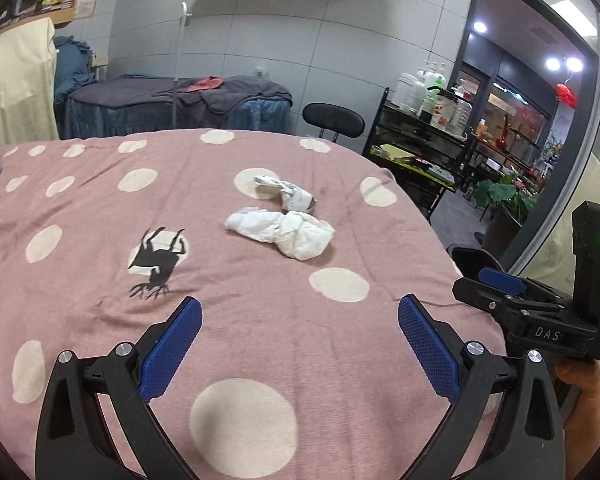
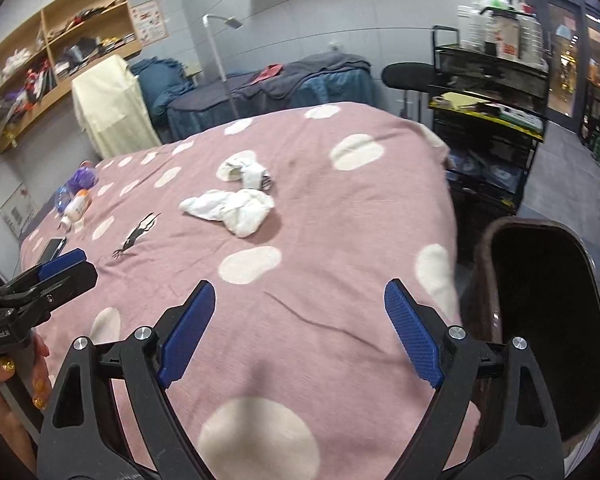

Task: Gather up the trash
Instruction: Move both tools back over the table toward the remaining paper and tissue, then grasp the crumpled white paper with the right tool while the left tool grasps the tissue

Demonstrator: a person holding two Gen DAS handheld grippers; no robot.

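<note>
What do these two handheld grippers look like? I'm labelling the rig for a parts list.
Both the left gripper and right gripper have black linkage arms, silver pivot bolts and blue textured pads. The right's body reads "DAS" and shows a green light.

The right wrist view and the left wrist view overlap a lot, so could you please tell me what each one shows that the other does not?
Only the right wrist view shows the dark wicker bin beside the bed, a phone and the white bottle in full.

Only the left wrist view shows potted plants beyond the glass door.

Both show the pink polka-dot blanket, the larger crumpled tissue, the smaller wad behind it, and both open grippers: left gripper, right gripper.
</note>
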